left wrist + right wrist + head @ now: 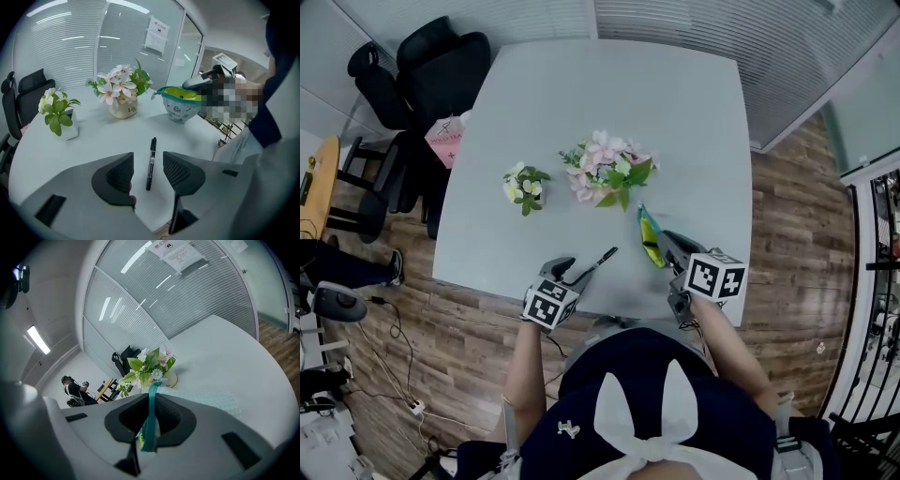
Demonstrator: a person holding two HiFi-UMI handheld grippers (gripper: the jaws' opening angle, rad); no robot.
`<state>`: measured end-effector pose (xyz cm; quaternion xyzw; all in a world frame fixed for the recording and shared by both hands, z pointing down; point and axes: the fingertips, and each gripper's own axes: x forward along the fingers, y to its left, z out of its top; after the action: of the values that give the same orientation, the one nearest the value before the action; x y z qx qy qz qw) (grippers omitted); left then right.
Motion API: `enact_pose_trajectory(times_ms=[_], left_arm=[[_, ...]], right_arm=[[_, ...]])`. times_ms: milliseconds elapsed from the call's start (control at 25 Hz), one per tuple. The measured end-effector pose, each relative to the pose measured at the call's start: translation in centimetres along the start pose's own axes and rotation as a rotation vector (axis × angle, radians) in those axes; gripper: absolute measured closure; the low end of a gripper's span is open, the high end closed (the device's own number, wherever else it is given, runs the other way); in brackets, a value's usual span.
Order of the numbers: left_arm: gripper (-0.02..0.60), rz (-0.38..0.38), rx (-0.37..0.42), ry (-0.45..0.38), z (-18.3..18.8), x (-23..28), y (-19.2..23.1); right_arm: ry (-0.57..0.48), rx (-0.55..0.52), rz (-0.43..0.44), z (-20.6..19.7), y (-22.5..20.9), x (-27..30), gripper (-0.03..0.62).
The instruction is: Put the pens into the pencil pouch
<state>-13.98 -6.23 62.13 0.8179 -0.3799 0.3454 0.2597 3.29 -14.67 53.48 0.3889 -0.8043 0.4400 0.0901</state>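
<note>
Left gripper [147, 157]: jaws wide apart, nothing gripped.
Black pen [151, 163]: flat on the white table [675, 122], in line with the left jaws' gap, untouched.
Right gripper [152, 420]: clamped on the pouch's teal rim.
Pencil pouch [180, 107]: mouth open, right of the pen.

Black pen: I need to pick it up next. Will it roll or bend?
The black pen looks slim and rigid, so probably no bending. Its round barrel on the smooth table could roll if nudged sideways.
</note>
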Motion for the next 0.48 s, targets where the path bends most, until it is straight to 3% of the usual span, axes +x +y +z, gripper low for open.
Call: enact_pose_trajectory(times_ms=[200,480], left_arm=[[0.396,0.001,0.047,0.112,-3.1,1.4,-0.6],[0.396,0.012,0.072,0.181,-5.0,2.7,-0.6]], right_arm=[[-0.011,0.005,-0.003,0.1,-0.2,-0.3,0.551],[-0.014,0.004,-0.005,0.1,-0.4,-0.3,0.551]])
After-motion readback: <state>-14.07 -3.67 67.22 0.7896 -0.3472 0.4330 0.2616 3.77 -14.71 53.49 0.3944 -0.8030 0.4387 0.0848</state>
